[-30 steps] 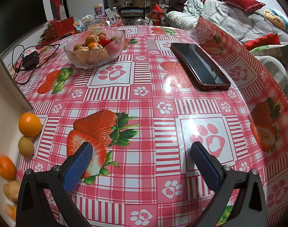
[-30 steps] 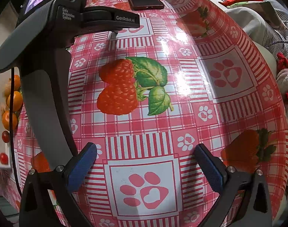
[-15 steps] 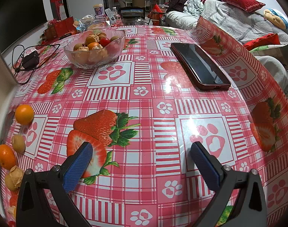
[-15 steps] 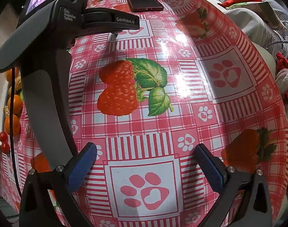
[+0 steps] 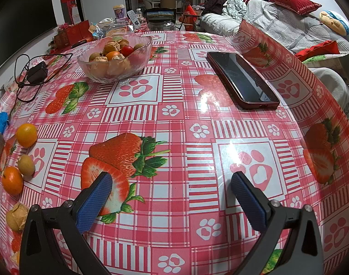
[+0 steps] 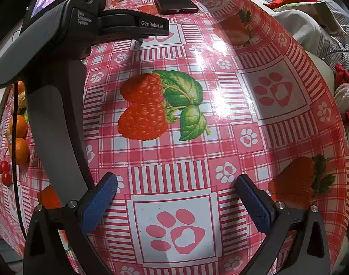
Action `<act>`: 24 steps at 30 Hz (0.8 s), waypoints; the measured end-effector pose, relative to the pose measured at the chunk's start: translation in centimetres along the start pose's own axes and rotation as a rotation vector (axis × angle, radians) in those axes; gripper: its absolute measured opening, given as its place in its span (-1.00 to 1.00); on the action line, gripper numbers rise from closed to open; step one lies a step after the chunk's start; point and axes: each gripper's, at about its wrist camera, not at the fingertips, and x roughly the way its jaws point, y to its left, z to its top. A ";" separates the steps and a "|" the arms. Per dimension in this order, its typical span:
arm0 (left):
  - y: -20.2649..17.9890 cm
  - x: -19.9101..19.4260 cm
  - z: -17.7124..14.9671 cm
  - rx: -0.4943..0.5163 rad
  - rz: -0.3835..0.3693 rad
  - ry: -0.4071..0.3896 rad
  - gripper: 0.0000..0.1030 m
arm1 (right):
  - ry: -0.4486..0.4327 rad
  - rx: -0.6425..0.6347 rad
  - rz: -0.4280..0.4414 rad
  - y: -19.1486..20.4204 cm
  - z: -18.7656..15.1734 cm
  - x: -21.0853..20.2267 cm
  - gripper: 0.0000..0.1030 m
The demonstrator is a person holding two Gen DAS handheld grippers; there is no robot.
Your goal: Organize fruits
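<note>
Left gripper (image 5: 171, 198) and right gripper (image 6: 175, 198) held over the desk (image 5: 174, 119), jaws spread, empty, loose fruits (image 5: 25, 135) at left, glass bowl (image 5: 115, 59) filled beyond.

The left tool (image 5: 171, 194) is hovering low over the bench (image 5: 174, 119) with its two fingers spread wide apart and nothing between the blue pads (image 5: 94, 204). Its fingers are pointing forward along the bench top. The right tool (image 6: 176, 194) is sitting in the same pose, fingers wide apart and empty, its blue pads (image 6: 99, 206) facing each other. In the right wrist view the left tool's dark body (image 6: 60, 87) is showing at the left, its handle arching upward and its small screen lit at the top.
</note>
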 end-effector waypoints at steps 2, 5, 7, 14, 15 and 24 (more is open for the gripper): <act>0.0 0.0 0.0 0.000 0.000 0.000 1.00 | 0.008 -0.001 -0.001 0.0 -0.3 0.0 1.00; 0.0 0.0 0.0 0.000 0.000 0.000 1.00 | 0.007 -0.001 0.004 0.0 -0.3 0.0 1.00; 0.0 0.0 0.0 0.000 0.000 0.000 1.00 | 0.005 0.000 0.001 0.0 -0.1 0.0 1.00; 0.0 0.0 0.0 0.000 0.000 0.000 1.00 | 0.027 -0.005 0.000 0.0 0.0 0.1 1.00; 0.0 0.0 0.0 0.000 0.000 0.000 1.00 | 0.034 -0.005 0.000 0.0 0.0 0.1 1.00; 0.0 0.0 0.0 0.000 0.000 0.000 1.00 | 0.086 0.011 0.002 0.0 0.5 0.4 1.00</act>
